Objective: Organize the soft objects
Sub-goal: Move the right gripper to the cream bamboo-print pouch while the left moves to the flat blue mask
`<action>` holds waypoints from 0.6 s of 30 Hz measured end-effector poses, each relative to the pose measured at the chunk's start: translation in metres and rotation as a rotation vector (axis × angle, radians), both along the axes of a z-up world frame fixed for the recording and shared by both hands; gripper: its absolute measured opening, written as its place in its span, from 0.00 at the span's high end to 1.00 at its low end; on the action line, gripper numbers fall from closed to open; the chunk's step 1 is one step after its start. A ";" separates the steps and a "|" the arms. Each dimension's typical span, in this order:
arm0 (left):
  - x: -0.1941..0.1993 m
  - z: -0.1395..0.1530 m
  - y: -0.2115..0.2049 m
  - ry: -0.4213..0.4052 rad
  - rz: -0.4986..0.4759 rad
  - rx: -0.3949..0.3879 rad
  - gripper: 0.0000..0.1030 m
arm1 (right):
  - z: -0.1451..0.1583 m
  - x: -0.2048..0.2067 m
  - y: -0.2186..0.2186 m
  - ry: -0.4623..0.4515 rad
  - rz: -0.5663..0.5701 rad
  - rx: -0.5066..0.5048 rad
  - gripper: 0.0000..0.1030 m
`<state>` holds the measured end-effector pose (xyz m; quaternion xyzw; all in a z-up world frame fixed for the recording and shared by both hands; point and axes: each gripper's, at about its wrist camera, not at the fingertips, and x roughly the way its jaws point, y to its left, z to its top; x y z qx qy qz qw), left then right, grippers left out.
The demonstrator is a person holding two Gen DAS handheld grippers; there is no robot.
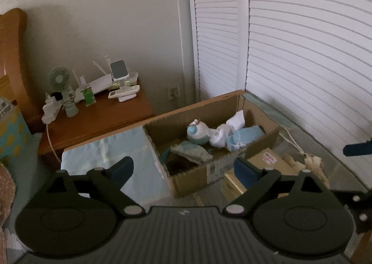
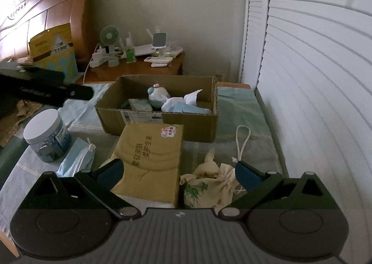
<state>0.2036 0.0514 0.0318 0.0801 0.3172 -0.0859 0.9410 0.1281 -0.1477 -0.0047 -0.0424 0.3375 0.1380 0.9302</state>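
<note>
Fingers (image 2: pixel 248 176) beside yellow handwritten book (image 2: pixel 151 157)

Both wrist views look down, forward over bed; share cardboard box (image 1: pixel 209 147) (image 2: pixel 158 113).

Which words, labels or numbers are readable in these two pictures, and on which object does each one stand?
None can be quoted with confidence.
Yellow-brown packet: dark handwritten characters and a pink-and-white sticker, not legible.
Cardboard box: white shipping label, too small.
White-lidded jar: blurred label print.
Yellow bag by the headboard: blurred print.
Green carton on the nightstand: too small.
Both grippers: no readable marking.
</note>
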 end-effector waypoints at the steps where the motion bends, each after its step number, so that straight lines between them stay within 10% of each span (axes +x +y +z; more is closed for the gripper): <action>1: -0.005 0.000 0.001 -0.003 0.008 -0.001 0.08 | 0.000 -0.001 0.000 0.000 -0.002 -0.004 0.00; 18: -0.079 -0.039 0.004 -0.035 0.156 -0.013 0.07 | -0.008 -0.038 -0.020 -0.007 -0.041 -0.028 0.00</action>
